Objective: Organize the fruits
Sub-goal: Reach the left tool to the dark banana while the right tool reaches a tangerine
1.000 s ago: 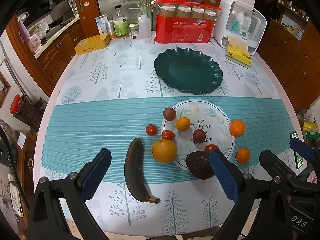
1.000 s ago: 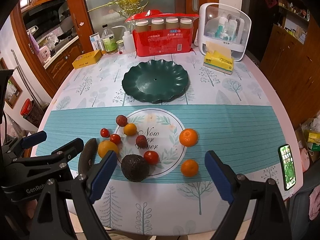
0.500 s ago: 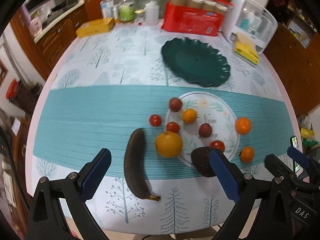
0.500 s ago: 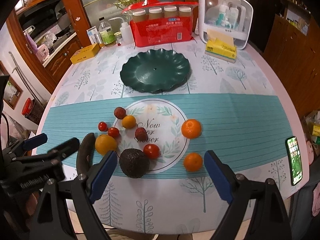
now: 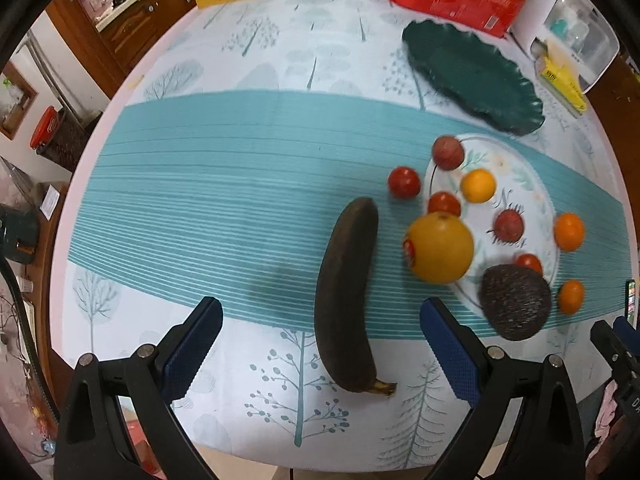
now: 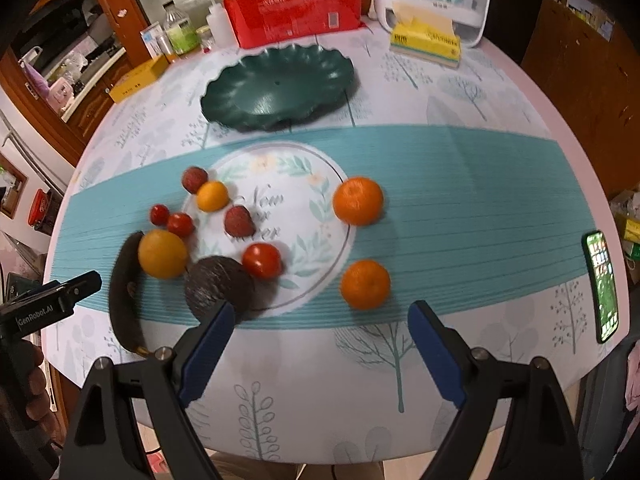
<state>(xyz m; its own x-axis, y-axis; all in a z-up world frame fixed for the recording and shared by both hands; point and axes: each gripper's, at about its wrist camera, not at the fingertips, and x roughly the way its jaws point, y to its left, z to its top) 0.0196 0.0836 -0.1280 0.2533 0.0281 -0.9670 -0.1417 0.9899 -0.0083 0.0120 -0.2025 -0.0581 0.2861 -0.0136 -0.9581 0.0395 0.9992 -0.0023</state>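
Both grippers have been brought lower and nearer the fruit than a second ago. Only in the right wrist view are a phone [image 6: 602, 286] at the right table edge and a hand [image 6: 30, 384] gripping the other tool seen. The left gripper [image 5: 320, 346] is held above the near end of the blackened banana [image 5: 346, 294], fingers spread wide and empty. The right gripper [image 6: 318, 350] is likewise spread, with the avocado [image 6: 218, 290] just beyond its left finger. The green plate [image 6: 276, 88] is seen empty on the far side.
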